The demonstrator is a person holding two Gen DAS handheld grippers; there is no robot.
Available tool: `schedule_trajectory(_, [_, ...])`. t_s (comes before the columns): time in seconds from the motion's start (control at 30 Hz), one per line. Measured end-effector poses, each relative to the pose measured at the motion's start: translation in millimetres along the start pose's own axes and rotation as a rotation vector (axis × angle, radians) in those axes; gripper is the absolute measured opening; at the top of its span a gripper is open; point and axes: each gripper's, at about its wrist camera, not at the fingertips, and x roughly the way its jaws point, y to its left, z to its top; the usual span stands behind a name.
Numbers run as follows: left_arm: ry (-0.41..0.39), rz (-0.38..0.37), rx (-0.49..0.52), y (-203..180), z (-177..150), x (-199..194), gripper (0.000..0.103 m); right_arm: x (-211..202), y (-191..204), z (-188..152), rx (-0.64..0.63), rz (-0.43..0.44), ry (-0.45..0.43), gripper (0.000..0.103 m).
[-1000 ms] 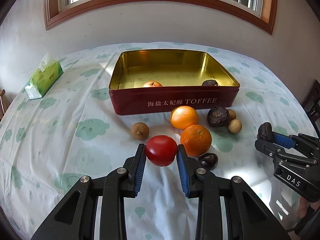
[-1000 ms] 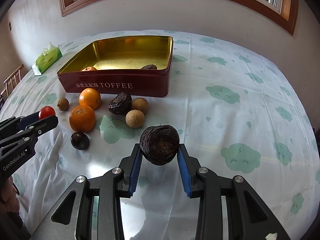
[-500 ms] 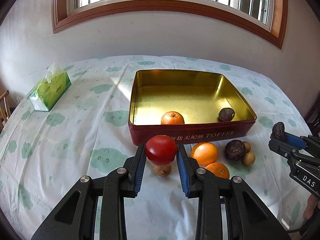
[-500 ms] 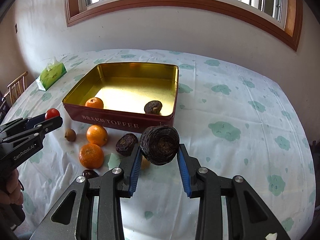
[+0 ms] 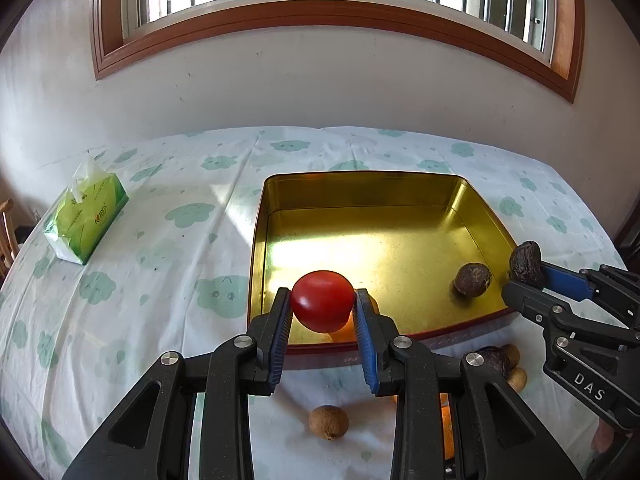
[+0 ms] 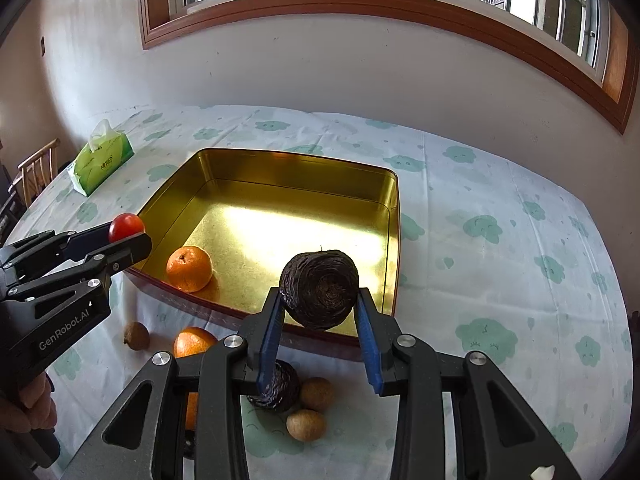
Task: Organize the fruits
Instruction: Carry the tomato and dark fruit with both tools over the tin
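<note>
My left gripper is shut on a red tomato and holds it above the near left wall of the gold toffee tin. My right gripper is shut on a dark wrinkled fruit above the tin's near right corner. Inside the tin lie an orange and a dark wrinkled fruit. On the cloth in front of the tin lie an orange, a dark wrinkled fruit and small brown round fruits.
A green tissue pack lies at the far left of the table. A wooden chair stands beyond the table's left edge. The wall and window are behind the table. The flowered cloth stretches right of the tin.
Both grippers have risen and moved forward toward the tin, each still holding its fruit. The tin's inside now shows from above, and the loose fruits sit below the fingers.
</note>
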Motion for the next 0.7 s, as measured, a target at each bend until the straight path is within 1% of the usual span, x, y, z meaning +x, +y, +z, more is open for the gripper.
schedule_trajectory(0.37, [0.027,0.028,0.013,4,7,25,0.032,27,4,10,-0.002,0.011,0.036,0.033])
schedule_trajectory(0.7, [0.062,0.034,0.007,6,4,44,0.032,41,5,12,0.003,0.023,0.060,0.033])
